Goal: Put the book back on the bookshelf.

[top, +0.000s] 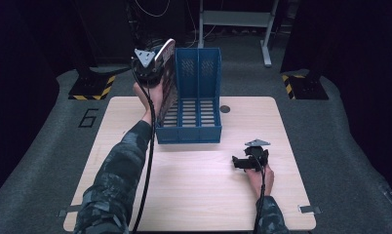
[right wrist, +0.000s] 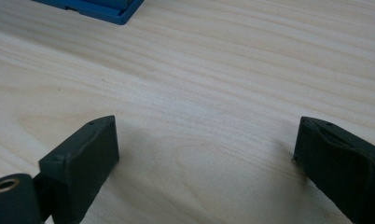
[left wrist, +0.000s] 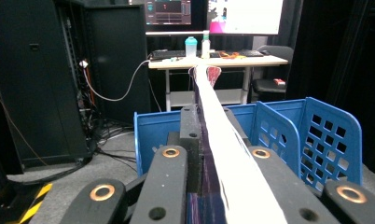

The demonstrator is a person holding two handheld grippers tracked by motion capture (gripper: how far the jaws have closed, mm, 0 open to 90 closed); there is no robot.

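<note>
Pale wooden table (top: 194,190) carries a blue slotted plastic file rack (top: 196,105); left gripper (top: 147,66) pinches a thin dark-covered book (left wrist: 225,154) above its leftmost slot, likely half-inserted; right gripper (top: 250,160) rests spread, empty.

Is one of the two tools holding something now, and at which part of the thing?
The left tool holds a book, clamped across its covers at the page edge, above the blue file rack. The right tool stands open over the table and holds nothing.
</note>
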